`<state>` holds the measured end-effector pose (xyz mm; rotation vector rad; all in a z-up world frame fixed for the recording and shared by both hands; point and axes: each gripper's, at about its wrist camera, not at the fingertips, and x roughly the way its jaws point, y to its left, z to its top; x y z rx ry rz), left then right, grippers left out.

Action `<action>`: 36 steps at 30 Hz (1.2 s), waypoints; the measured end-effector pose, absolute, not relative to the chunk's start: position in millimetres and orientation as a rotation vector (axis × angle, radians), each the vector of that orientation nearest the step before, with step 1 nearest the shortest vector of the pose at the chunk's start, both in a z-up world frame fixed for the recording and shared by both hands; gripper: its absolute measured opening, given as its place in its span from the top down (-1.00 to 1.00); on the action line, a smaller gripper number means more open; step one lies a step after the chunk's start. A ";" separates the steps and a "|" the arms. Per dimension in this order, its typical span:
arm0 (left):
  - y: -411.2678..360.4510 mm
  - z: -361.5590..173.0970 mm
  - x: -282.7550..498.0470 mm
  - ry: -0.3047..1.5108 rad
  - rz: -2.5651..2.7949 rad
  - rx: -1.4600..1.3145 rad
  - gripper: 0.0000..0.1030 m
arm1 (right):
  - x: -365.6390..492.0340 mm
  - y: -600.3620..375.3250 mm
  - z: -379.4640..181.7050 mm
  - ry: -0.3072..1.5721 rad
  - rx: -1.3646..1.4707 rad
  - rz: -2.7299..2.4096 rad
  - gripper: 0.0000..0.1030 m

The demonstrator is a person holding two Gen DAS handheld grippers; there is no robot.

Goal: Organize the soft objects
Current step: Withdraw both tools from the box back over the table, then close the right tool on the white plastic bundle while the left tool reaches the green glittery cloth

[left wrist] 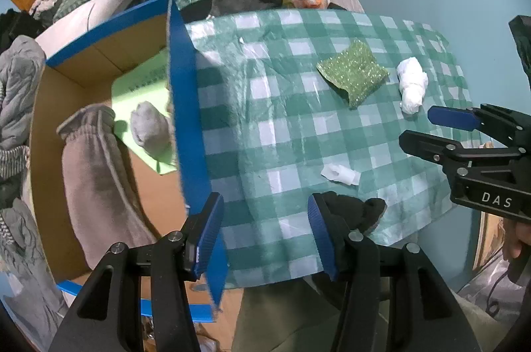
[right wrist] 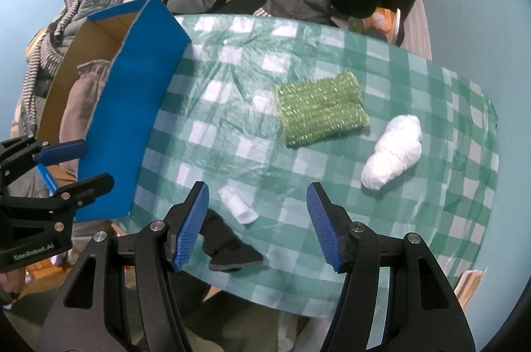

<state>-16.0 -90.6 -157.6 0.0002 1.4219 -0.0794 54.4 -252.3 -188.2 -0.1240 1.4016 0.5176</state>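
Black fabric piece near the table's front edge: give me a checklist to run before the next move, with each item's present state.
1. Left claw open and empty: ok.
2. Right claw open and empty: ok.
3. Black fabric piece free, touched by neither claw: cannot tell; the left claw's right finger overlaps it in the left wrist view.
4. Blue box open at the top, with room left beside the grey garment: ok.
5. Green sponge cloth, white bundle and small white piece lie apart from the black piece: ok.
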 end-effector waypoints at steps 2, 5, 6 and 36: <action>-94.6 -161.2 -15.9 1.430 -0.079 0.003 -0.05 | 54.1 -261.0 -191.9 1.410 -0.118 0.504 -0.21; -102.6 -166.4 -13.6 1.439 -0.082 0.018 -0.05 | 54.4 -273.9 -195.7 1.419 -0.106 0.483 -0.21; -104.9 -167.6 -12.5 1.441 -0.083 0.024 -0.05 | 54.2 -277.7 -196.4 1.421 -0.101 0.476 -0.21; -193.5 -190.3 69.1 1.406 -0.198 0.156 -0.37 | 113.2 -365.8 -234.0 1.470 0.097 0.265 -0.28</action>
